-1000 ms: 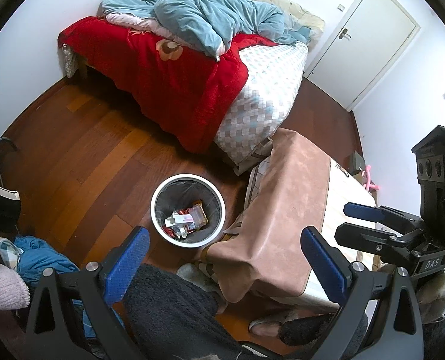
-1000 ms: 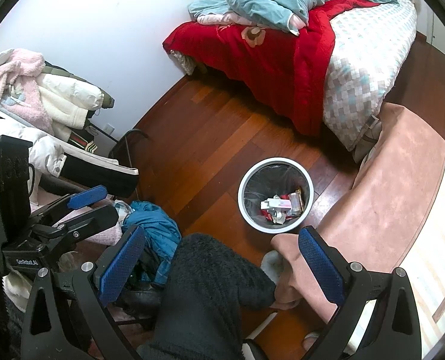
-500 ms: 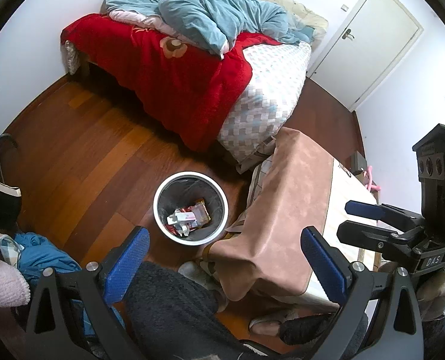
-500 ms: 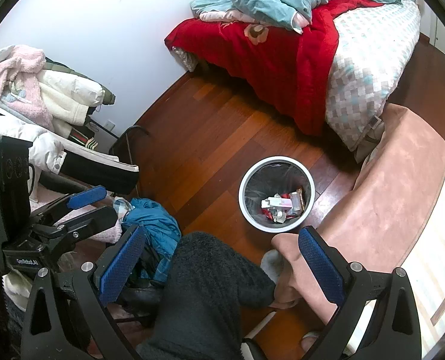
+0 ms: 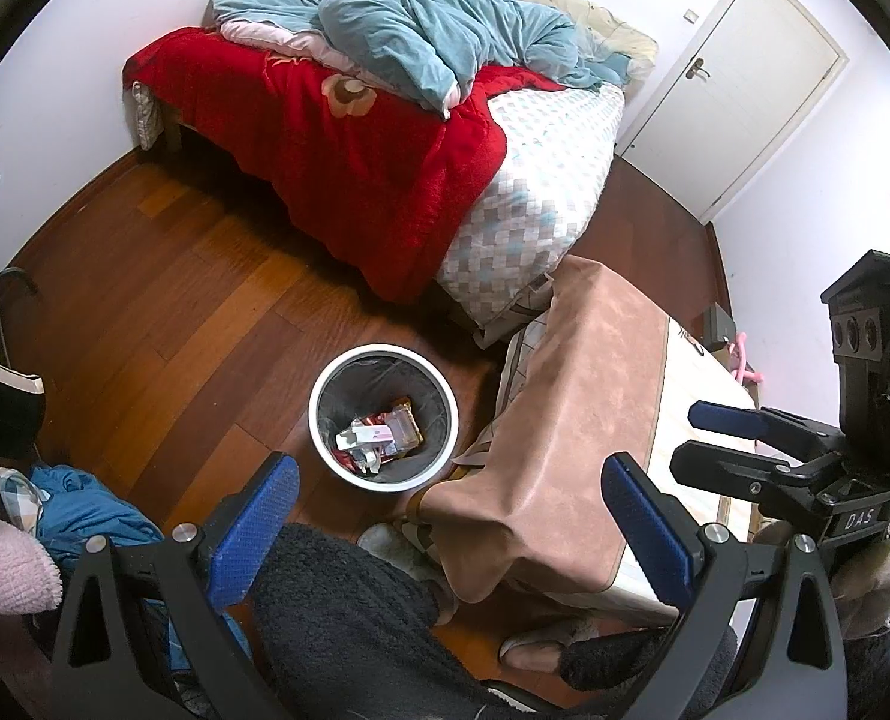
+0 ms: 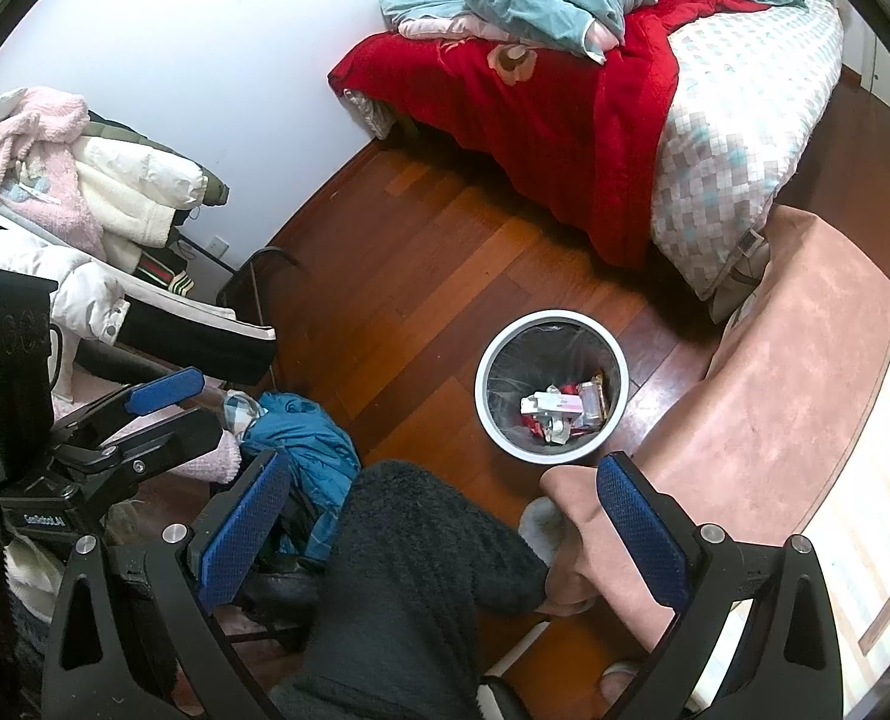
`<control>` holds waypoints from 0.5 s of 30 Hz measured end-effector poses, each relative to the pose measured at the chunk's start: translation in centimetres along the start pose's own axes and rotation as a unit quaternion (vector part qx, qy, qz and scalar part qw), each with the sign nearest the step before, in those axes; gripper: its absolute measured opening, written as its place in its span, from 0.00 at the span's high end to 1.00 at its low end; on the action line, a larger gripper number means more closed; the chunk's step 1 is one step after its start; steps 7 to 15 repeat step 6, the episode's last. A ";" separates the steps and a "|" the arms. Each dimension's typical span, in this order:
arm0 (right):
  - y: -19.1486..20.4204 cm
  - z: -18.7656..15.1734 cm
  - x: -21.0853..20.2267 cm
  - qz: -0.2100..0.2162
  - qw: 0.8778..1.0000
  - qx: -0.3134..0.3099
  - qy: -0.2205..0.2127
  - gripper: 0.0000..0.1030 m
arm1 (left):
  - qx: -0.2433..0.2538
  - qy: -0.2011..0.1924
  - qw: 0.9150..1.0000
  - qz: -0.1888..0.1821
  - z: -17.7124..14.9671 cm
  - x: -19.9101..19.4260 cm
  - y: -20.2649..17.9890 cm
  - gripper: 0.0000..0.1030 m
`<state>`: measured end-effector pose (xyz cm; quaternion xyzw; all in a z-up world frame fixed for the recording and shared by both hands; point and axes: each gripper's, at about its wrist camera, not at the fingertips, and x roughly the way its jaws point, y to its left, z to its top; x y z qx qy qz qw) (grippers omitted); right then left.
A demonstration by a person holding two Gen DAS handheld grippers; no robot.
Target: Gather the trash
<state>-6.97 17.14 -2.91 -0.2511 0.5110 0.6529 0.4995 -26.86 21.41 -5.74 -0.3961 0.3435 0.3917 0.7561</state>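
- Bedroom floor: I hold both claws high, left claw and right claw each spread wide, gripping nothing.
- The bin stands on the floor at my left claw's 12 o'clock, right claw's 1 o'clock; trash lies inside.
- I judge both about equally near.
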 end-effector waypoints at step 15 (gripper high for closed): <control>0.0 0.1 0.0 0.000 1.000 0.000 0.000 0.00 | -0.004 -0.002 1.000 0.000 0.0 -0.2 0.2 0.00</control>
